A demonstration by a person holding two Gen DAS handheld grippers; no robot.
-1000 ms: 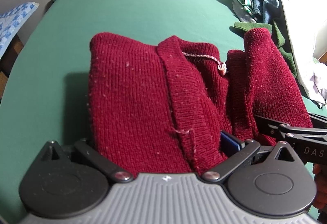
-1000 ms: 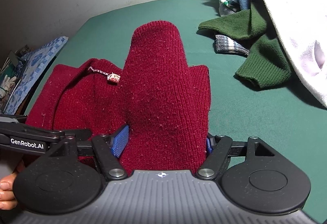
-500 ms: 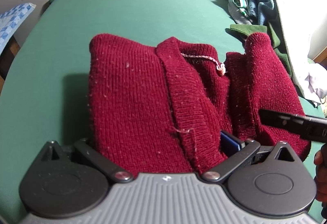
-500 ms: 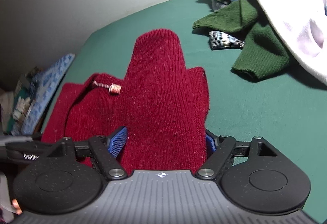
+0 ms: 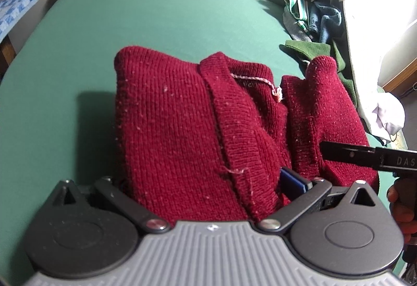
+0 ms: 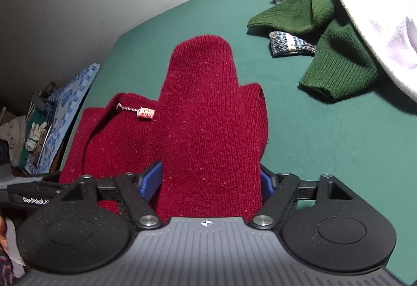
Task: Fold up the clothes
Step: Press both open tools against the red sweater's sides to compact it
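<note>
Here the red sweater (image 6: pixel 208 134) lies bunched on the green worktop (image 6: pixel 338 142) between both tools: the right tool (image 6: pixel 211 181) is closing around it, and the left tool (image 5: pixel 206 187) clamps it.

a dark red knitted sweater (image 5: pixel 182 124) lies bunched on the green table (image 5: pixel 156 14) between the left gripper (image 5: pixel 208 189) jaws, with the right gripper (image 5: pixel 365 155) touching its right side.
</note>
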